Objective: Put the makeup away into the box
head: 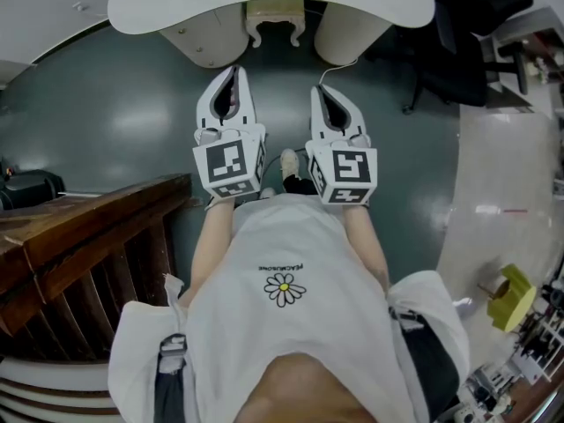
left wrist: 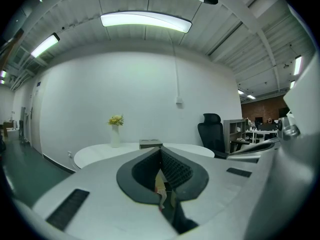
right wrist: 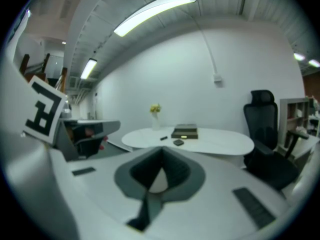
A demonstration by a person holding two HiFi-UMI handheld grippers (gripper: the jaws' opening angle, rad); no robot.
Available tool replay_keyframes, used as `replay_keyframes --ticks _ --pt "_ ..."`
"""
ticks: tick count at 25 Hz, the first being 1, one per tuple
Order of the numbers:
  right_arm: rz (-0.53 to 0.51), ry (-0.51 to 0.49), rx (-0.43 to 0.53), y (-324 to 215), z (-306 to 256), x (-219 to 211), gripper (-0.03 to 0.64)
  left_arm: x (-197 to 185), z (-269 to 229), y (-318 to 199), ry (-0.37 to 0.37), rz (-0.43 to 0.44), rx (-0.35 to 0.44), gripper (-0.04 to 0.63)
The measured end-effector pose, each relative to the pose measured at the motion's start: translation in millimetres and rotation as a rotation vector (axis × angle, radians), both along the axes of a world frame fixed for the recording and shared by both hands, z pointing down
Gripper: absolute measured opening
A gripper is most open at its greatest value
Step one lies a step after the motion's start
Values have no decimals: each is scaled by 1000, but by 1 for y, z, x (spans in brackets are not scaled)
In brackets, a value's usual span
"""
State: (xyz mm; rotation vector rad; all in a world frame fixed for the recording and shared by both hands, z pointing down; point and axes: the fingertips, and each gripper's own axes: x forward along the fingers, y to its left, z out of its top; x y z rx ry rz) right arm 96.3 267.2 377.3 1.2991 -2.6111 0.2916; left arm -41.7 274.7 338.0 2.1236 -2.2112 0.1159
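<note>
A white oval table (head: 176,3) stands ahead of me. In the right gripper view a flat dark box (right wrist: 185,132) lies on the table (right wrist: 220,141), with a small dark compact (right wrist: 178,142) and a thin dark stick (right wrist: 163,138) in front of it. The left gripper view shows the box (left wrist: 150,143) beyond the jaw tips. My left gripper (head: 233,76) and right gripper (head: 324,93) are held side by side over the floor, short of the table, both pointing at it. Each has its jaws shut with nothing between them.
A white vase with yellow flowers (right wrist: 155,115) stands at the table's far side. To the right is a black office chair (head: 471,33). A dark wooden rail (head: 88,227) runs at my left, and a pale counter (head: 493,201) with a yellow object (head: 511,296) at my right.
</note>
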Motion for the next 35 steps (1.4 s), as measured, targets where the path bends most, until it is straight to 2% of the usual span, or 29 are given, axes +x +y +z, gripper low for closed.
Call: replay_keyframes --ticks 8,16,23,30,35 --pt "-4 -3 9 -36 1 13 29 -1 0 -29 -20 -32 -3 20" --pt "18 -35 60 -65 -12 25 29 -2 -16 -50 -5 -54 52 20" --pt "55 -51 100 -89 -18 23 29 0 -21 -83 -34 -4 84 20" --pt "93 -50 93 -127 -19 14 29 -3 -16 -130 -17 54 56 20" --pt "136 -39 110 -164 -14 -1 29 -20 -8 -171 -23 76 42 20"
